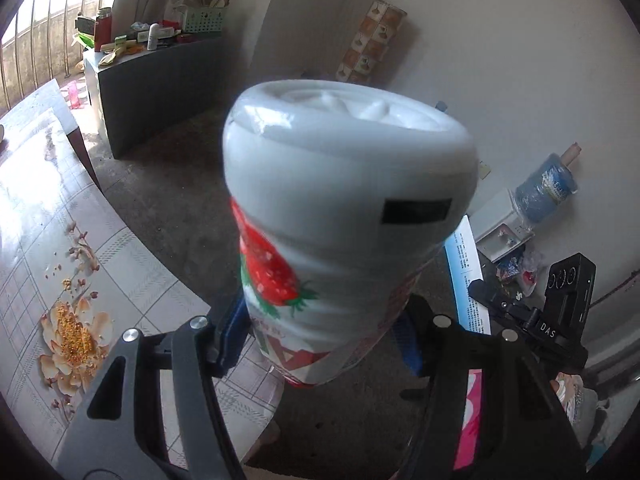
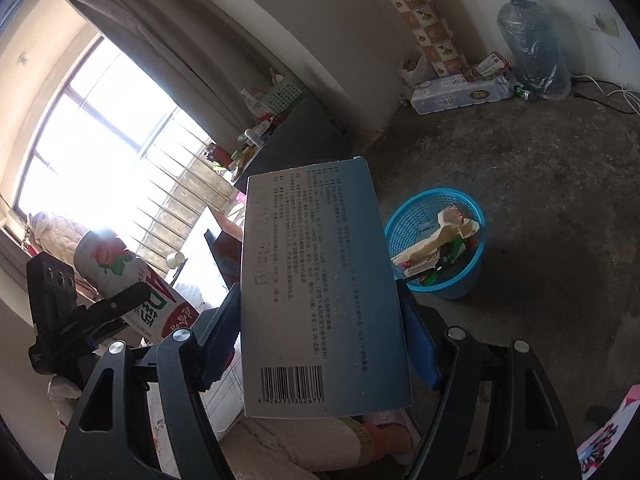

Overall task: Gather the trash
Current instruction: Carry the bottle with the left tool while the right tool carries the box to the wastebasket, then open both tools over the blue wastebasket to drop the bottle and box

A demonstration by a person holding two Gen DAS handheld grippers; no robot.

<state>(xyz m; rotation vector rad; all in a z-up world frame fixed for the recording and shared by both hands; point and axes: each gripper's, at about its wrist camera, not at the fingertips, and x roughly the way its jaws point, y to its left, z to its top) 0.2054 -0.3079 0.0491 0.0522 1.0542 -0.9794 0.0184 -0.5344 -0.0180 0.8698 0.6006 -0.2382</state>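
The floral-patterned table lies at far left. Beside it, the left gripper is clamped on a white strawberry-printed bottle, its base pointing away from the camera. To its right, the right gripper pinches a flat blue box. Farther right, a blue basket of trash sits on the concrete floor.

Concrete floor bears blue basket; water jug
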